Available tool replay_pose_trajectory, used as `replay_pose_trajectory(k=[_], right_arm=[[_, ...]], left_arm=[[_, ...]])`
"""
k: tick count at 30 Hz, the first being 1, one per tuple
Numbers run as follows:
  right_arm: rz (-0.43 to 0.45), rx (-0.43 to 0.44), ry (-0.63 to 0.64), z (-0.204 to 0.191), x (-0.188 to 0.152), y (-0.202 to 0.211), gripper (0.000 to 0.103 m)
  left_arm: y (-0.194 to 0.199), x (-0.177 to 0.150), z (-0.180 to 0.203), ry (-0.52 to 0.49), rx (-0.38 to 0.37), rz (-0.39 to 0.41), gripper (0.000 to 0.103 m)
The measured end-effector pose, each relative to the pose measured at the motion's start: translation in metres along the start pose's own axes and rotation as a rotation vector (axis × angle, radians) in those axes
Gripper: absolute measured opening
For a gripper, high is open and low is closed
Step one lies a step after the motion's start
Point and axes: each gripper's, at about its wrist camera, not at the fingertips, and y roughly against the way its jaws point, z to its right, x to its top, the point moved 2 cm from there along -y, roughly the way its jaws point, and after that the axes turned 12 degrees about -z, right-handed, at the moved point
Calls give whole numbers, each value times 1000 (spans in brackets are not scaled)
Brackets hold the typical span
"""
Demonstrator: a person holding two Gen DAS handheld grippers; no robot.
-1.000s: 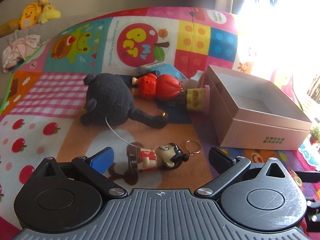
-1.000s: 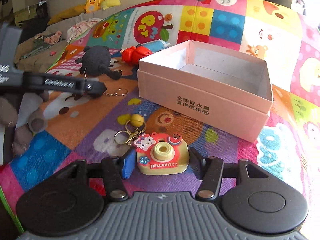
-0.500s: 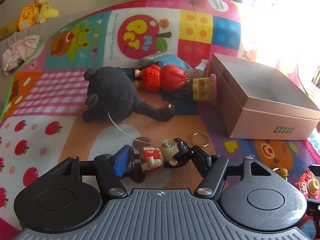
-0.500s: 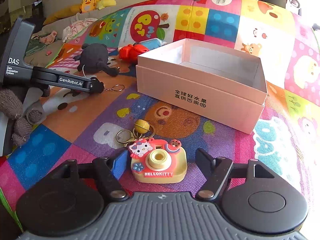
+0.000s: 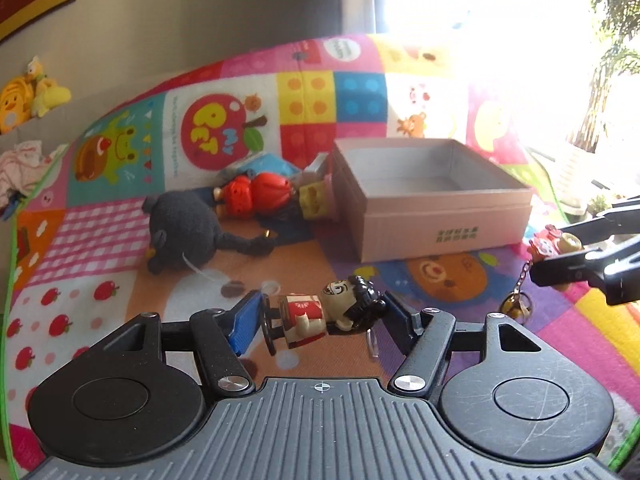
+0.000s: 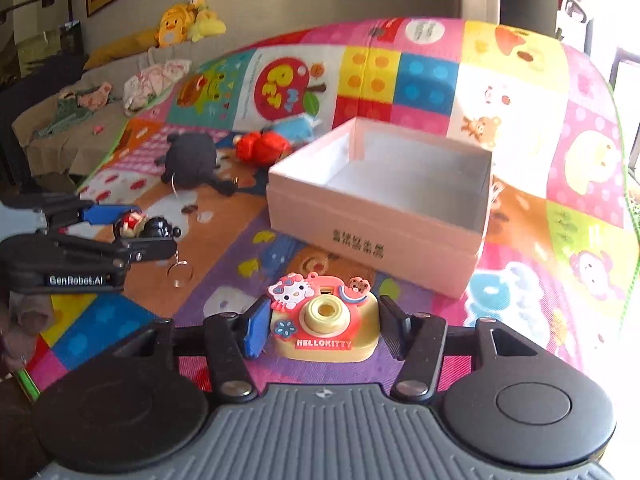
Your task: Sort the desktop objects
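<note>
The left gripper [image 5: 320, 314] holds a small figurine keychain [image 5: 320, 314] with black hair and a red-and-white body. The figurine lies sideways between the fingers, its base against the blue pad of the left finger [image 5: 246, 320] and its head against the right finger [image 5: 396, 320]. In the right wrist view the same gripper [image 6: 138, 226] is raised above the colourful play mat [image 6: 580, 184], and the figurine's key ring [image 6: 179, 274] dangles free below it.

The right gripper [image 6: 322, 326] pinches a Hello Kitty toy camera keychain [image 6: 322, 326], pink and cream with a yellow lens, its fingers pressed to the camera's two sides. In the left wrist view this camera [image 5: 554, 244] hangs in the air at the right edge, with a chain and a small round golden charm [image 5: 516, 306] trailing below it.

An open pink cardboard box [image 6: 376, 240] with printed characters on its front wall sits on the mat between and beyond the two grippers; its white inside shows nothing in it. To the left of the box lie a black plush toy [image 5: 184, 226], a red doll [image 5: 256, 192] on its side, a yellow block-shaped toy [image 5: 314, 200] just beside the box wall, and a blue packet [image 5: 266, 164] behind the doll. Yellow plush toys [image 6: 188, 20] rest on a sofa back by the wall.
</note>
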Motion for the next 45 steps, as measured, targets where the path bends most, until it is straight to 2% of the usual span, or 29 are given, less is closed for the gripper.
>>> replay_pose_trajectory(k=[4,7,9,12,17,22,23,25,27,30,34,37,41,45], right_arm=[[140,3,-69,21,26,52,56],[221,-10,-111,37,47,79,56],[261,-46,-110,42,59,87,56],[289,-87,-94,49,78,87,56],[258,-130,-76,58,110,54,56],[148,-163,-97,74,143,-11,56],[114,-165,-107,79,149,-26,56],[48,-163,-128,87,155,-57,56],[-9,-159,-145,94,159,-84,56],[-81,-148,-162,100,162,-119,56],[-144,-179,-176,107,163,-150,56],[-148,-170,-212,113,161,-148,56],[-128,-160,-193,106,165,-130,57],[-138,-74,-226,94,178,-120,58]], left_arm=[[26,37,13,-39,-45,132,70],[25,66,30,-81,-79,198,70],[11,82,40,-87,-111,190,70],[-26,104,56,-70,-187,131,70],[-83,129,82,-68,-267,77,70],[-124,126,108,-138,-332,3,71],[-126,123,107,-139,-334,-4,73],[-122,117,98,-128,-341,4,86],[-110,110,85,-117,-329,31,94],[-91,98,64,-109,-287,64,95],[-77,85,36,-58,-223,77,97],[-78,71,12,-9,-189,56,99],[-89,53,-23,85,-127,-2,100],[-99,42,-49,178,-71,-38,100]])
